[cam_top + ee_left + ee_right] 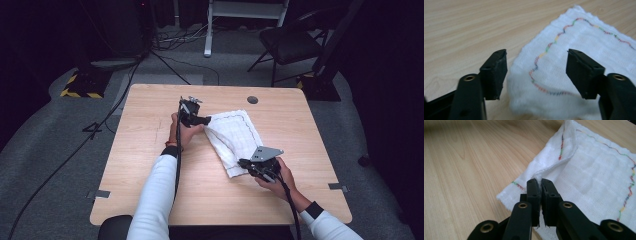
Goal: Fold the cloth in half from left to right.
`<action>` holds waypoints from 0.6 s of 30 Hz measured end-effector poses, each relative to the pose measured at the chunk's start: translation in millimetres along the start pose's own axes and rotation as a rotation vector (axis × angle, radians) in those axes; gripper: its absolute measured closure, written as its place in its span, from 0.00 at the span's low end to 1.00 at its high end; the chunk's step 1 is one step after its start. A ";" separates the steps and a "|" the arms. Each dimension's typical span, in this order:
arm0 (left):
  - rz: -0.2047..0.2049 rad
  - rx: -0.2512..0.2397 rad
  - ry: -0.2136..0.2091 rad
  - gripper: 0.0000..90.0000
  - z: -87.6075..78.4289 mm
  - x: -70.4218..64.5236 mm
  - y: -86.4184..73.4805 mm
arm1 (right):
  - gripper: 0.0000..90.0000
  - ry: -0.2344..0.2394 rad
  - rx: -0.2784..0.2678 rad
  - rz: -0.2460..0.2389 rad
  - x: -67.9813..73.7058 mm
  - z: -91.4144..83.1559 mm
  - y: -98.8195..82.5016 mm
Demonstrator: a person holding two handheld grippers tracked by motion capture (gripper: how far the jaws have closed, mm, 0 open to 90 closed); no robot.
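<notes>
Folding seems to be the work in hand: a white cloth with a wavy multicoloured stitched border lies near the middle of the wooden counter, partly doubled over on itself. At about five o'clock of the cloth, the right gripper has its jaws together, clamped on a raised fold of the fabric near the closest edge; in the right gripper view the pinched ridge rises just ahead of the tips. Held that way, the layer is likely kept from slipping. At about ten o'clock of the cloth, the left gripper has its jaws apart, standing either side of a corner without pressing on it. That corner rests loose on the counter between them, probably set down there to line up the edges.
</notes>
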State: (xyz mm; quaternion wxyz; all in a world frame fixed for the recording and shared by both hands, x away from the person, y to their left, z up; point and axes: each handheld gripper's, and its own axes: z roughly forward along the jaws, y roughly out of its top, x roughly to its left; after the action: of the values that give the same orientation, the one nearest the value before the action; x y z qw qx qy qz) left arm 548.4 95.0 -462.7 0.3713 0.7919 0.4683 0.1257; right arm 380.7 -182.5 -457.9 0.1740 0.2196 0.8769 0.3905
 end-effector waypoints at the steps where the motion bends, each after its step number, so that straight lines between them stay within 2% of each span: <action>1: -0.004 -0.003 0.001 0.32 -0.4 -0.1 -2.1 | 0.95 0.001 0.005 -0.005 0.7 0.4 -1.3; 3: -0.025 0.005 0.018 0.28 0.6 1.6 -6.8 | 0.95 0.000 0.016 -0.011 1.8 1.4 -3.3; 5: -0.050 0.028 0.006 0.26 6.7 5.3 -10.3 | 0.95 0.007 0.025 -0.015 2.9 2.9 -5.3; 6: -0.057 0.035 0.014 0.26 9.0 5.3 -11.1 | 0.95 0.007 0.026 -0.018 3.6 3.4 -5.6; 8: -0.088 0.045 -0.012 0.25 15.0 5.3 -13.7 | 0.95 0.011 0.030 -0.024 4.7 3.5 -5.4; 9: -0.099 0.067 -0.020 0.28 19.3 4.0 -15.3 | 0.95 0.010 0.032 -0.026 5.5 3.4 -5.3; 10: -0.097 0.082 -0.022 0.27 22.3 2.5 -16.5 | 0.95 0.009 0.033 -0.030 5.6 3.2 -5.5; 11: -0.094 0.076 -0.033 0.26 22.4 1.2 -17.2 | 0.95 0.011 0.034 -0.024 5.1 3.1 -6.2; 14: -0.087 0.078 -0.072 0.40 21.5 0.8 -16.7 | 0.95 0.007 0.042 -0.018 2.7 3.5 -9.7; 16: -0.044 0.092 -0.096 0.58 21.7 -0.8 -16.6 | 0.95 0.000 0.045 -0.021 2.0 2.8 -11.0; 18: -0.027 0.076 -0.092 0.73 21.5 -3.0 -16.1 | 0.95 -0.008 0.040 -0.024 1.6 1.0 -10.6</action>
State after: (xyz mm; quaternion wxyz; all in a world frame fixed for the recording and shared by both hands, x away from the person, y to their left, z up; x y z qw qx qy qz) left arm 548.1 87.0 -488.5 0.3636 0.8041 0.4657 0.0663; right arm 377.3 -187.4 -466.8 0.1779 0.2143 0.8863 0.3699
